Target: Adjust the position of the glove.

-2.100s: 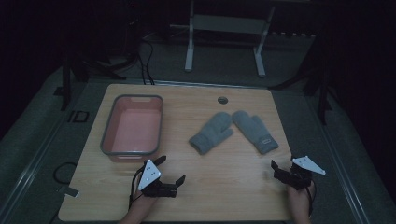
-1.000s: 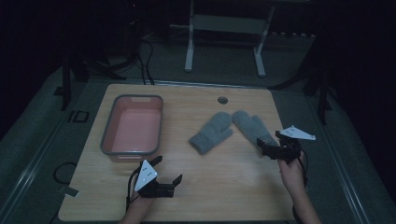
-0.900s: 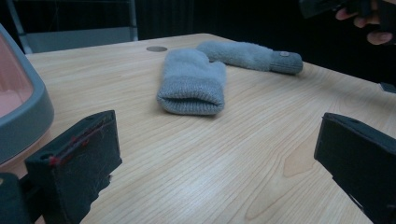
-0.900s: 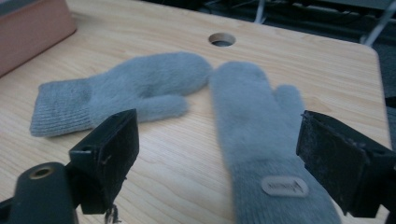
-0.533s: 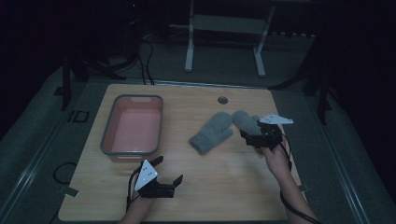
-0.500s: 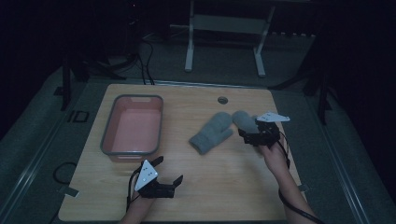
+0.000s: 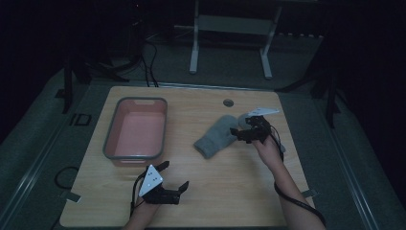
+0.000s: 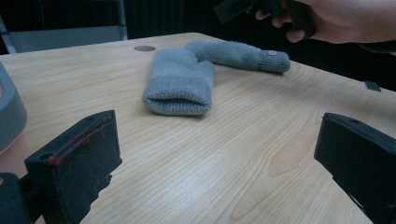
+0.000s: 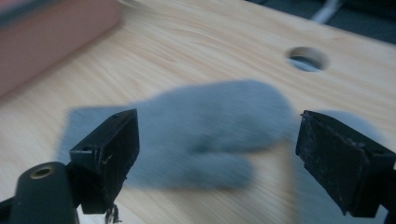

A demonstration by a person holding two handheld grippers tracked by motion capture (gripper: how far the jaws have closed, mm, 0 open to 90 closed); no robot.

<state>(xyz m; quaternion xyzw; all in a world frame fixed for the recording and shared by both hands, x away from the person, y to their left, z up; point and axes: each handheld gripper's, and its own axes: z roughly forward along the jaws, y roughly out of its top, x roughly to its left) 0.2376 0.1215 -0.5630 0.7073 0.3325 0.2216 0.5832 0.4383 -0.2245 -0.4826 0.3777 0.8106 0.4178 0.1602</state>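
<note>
Two grey mittens lie side by side right of the table's middle. The left mitten [image 7: 214,138] [image 8: 180,81] [image 9: 201,140] points its cuff toward the front. The right mitten [image 8: 238,53] is largely covered in the high view by the hand holding my right gripper [image 7: 240,134] [image 9: 215,135]. That gripper hovers open just above the mittens, its jaws spanning the left mitten's fingertip end without touching it. My left gripper [image 7: 173,176] [image 8: 217,140] rests open near the front edge, left of centre, with nothing between its jaws.
A pink tray with a grey rim [image 7: 108,139] [image 8: 9,112] stands at the left of the wooden table. A round cable hole [image 7: 228,102] [image 8: 144,48] [image 9: 306,58] sits near the far edge. Cables and a metal stand lie on the floor beyond.
My right gripper has travelled from the table's front right corner forward and leftward until it is over the mittens. The left gripper and both mittens have stayed put.
</note>
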